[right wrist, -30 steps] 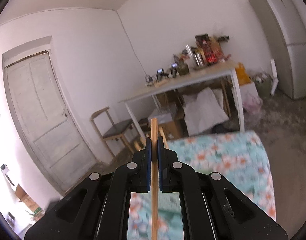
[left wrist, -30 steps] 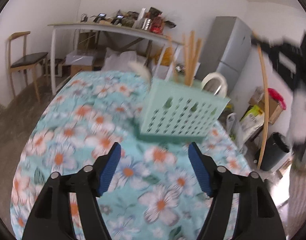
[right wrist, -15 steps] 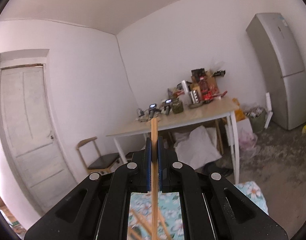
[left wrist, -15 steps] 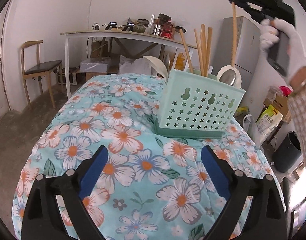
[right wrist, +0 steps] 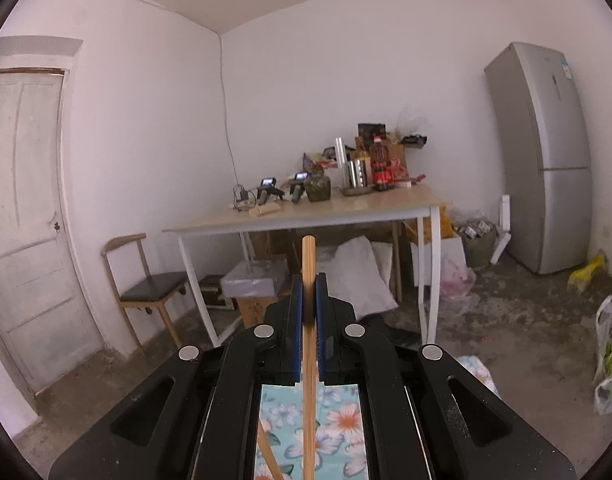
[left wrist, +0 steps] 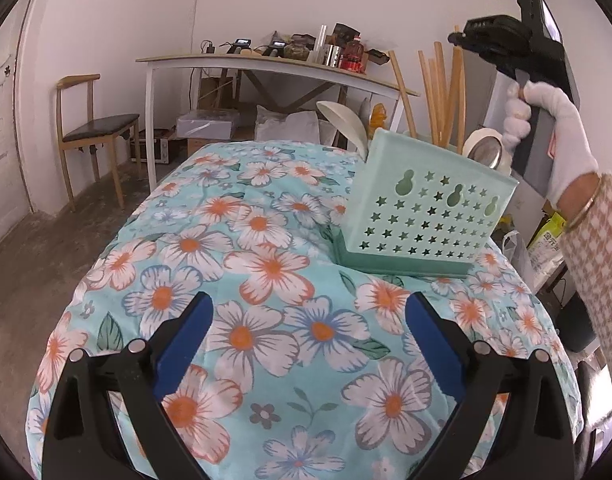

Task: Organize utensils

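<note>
Left wrist view: the left gripper [left wrist: 308,322] is held wide open over the flowered tabletop [left wrist: 242,240], nothing between its pads.
Right gripper [right wrist: 309,300]: clamped tight on a wooden chopstick [right wrist: 308,320], kept upright.
Basket [left wrist: 422,216]: mint green, parked on the tabletop, already loaded with chopsticks [left wrist: 440,92] and spoons [left wrist: 342,120].
Right hand [left wrist: 546,120]: gloved, raised above the basket.

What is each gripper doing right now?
Left gripper: open, nothing between its blue pads.
Right gripper: shut on a long wooden chopstick.
</note>
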